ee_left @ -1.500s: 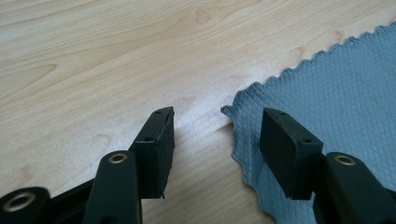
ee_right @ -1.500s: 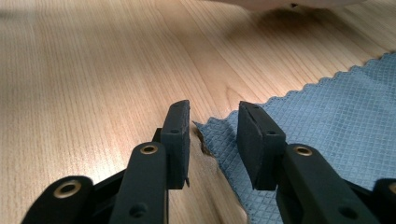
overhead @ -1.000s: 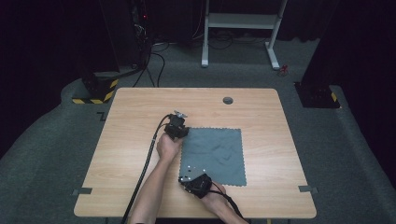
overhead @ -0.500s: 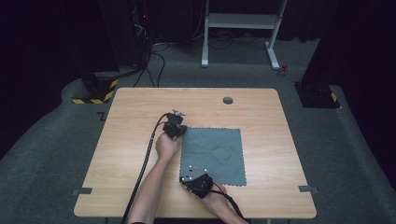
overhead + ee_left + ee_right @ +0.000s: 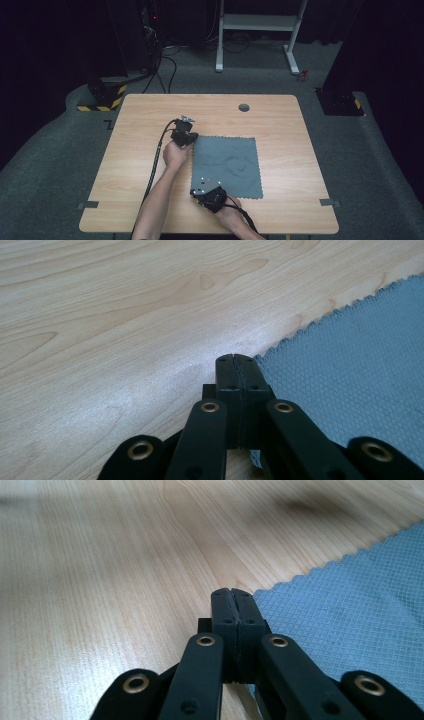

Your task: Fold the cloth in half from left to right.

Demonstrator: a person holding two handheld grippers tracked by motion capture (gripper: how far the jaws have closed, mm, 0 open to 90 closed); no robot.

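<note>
From the high view, I saw a pale wooden table (image 5: 150,200) with a square grey cloth (image 5: 227,165) lying flat on it, slightly right of the middle. A small round hole (image 5: 244,107) sat near the table's far edge. I saw no containers holding anything. My left claw (image 5: 191,141) rested at the cloth's far left corner, with its cable (image 5: 154,165) trailing back along the forearm. My right claw (image 5: 199,186) rested at the cloth's near left corner, held by the right hand (image 5: 230,212) at the table's near edge.

In the left gripper view, the left claw (image 5: 235,359) was fully closed, its two black jaws pressed together, and their tips met right at the scalloped corner of the cloth (image 5: 360,370). I could not tell whether the fabric was actually caught between them. Bare table (image 5: 110,330) lay to the left.

In the right gripper view, the right claw (image 5: 232,594) was likewise fully closed, its tips down at the zigzag edge of the cloth (image 5: 350,615), which spread away to the right. Whether it pinched the cloth, I could not tell. Wood-grain table (image 5: 100,590) stretched off to the left.
</note>
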